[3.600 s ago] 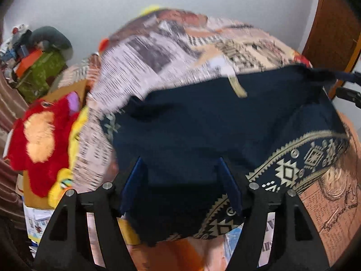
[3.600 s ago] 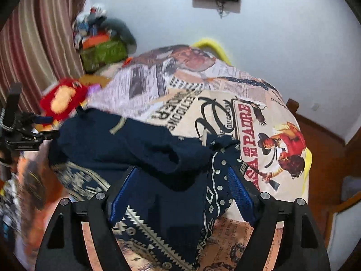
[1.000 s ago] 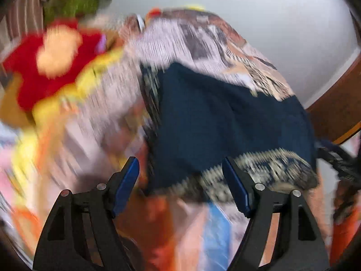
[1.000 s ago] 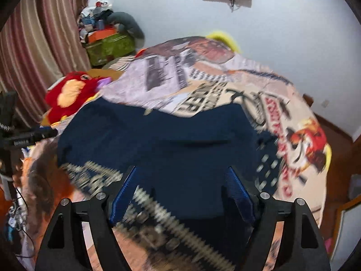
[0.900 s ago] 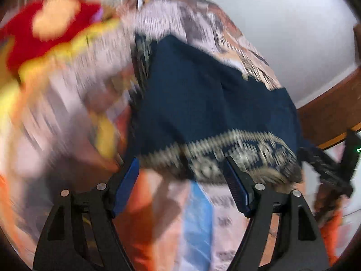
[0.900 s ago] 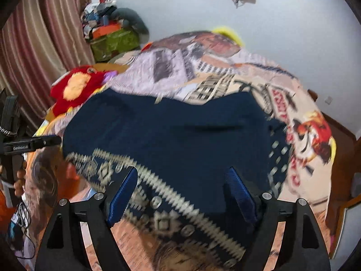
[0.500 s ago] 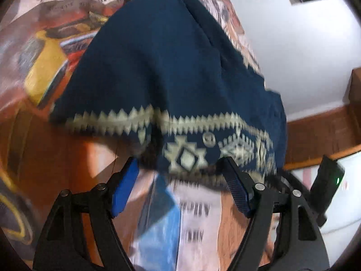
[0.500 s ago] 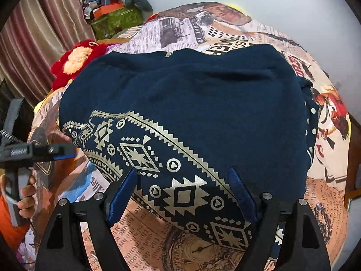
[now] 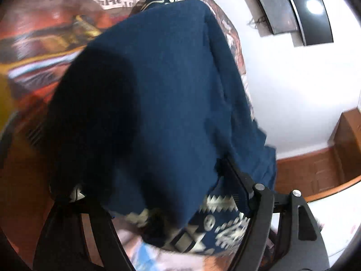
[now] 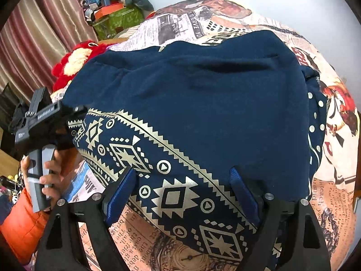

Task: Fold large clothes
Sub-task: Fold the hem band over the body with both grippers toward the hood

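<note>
In the left wrist view, the left gripper (image 9: 158,201) has its fingers spread wide around the near edge of the navy garment (image 9: 162,94) (blurred), grip unclear. In the right wrist view, the right gripper (image 10: 187,194) stands wide over the garment's patterned hem (image 10: 171,180), which lies folded on the newspaper-print bedspread (image 10: 180,27).

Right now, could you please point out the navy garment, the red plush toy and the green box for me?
navy garment (image 10: 203,103): right wrist view, plain upper panel.
red plush toy (image 10: 76,59): right wrist view, its pale face patch.
green box (image 10: 117,21): right wrist view, patterned front side.
</note>
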Demonstrator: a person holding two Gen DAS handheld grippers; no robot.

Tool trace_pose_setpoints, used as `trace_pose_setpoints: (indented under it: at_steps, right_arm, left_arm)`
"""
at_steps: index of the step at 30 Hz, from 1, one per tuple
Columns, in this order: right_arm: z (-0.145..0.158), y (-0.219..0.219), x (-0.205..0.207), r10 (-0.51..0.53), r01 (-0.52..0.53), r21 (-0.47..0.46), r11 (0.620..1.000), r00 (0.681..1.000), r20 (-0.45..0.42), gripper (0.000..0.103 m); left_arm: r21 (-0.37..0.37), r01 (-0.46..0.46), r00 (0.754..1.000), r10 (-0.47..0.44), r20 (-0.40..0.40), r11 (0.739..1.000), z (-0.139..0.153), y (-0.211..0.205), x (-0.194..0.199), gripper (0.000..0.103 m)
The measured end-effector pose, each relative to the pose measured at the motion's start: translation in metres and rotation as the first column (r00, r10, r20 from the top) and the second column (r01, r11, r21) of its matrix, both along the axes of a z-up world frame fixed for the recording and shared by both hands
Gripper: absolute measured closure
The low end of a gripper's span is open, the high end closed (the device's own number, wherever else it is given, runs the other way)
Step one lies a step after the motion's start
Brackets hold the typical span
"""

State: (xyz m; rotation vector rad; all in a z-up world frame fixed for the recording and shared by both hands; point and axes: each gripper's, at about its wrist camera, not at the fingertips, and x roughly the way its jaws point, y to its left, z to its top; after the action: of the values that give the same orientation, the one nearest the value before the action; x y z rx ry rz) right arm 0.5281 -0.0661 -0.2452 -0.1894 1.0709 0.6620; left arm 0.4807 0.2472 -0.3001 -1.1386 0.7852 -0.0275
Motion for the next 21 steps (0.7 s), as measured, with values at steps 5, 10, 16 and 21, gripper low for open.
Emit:
trace_pose_setpoints:
  at_steps: [5, 10, 16, 21]
  right_arm:
    - [0.0, -0.001, -0.002, 0.0, 0.0, 0.009, 1.0, 1.0, 0.004, 0.018]
    - [0.001, -0.006, -0.002, -0.01, 0.011, 0.035, 0.999, 1.0, -0.027, 0.018]
    - [0.016, -0.024, -0.001, -0.05, 0.054, 0.079, 0.995, 0.997, -0.051, 0.018]
    - [0.028, -0.035, 0.001, -0.079, 0.083, 0.095, 0.992, 0.996, -0.046, 0.018]
  left_arm:
    - [0.063, -0.065, 0.996, 0.069, -0.057, 0.996, 0.006, 0.006, 0.015, 0.069]
    - [0.302, -0.052, 0.997, 0.065, -0.035, 0.952, 0.047, -0.01, 0.013, 0.088]
    - [0.607, -0.024, 1.0, 0.007, 0.031, 0.794, 0.13, -0.024, -0.016, 0.095]
    - [0.776, -0.009, 1.0, 0.01, 0.003, 0.63, 0.164, -0.03, -0.051, 0.095]
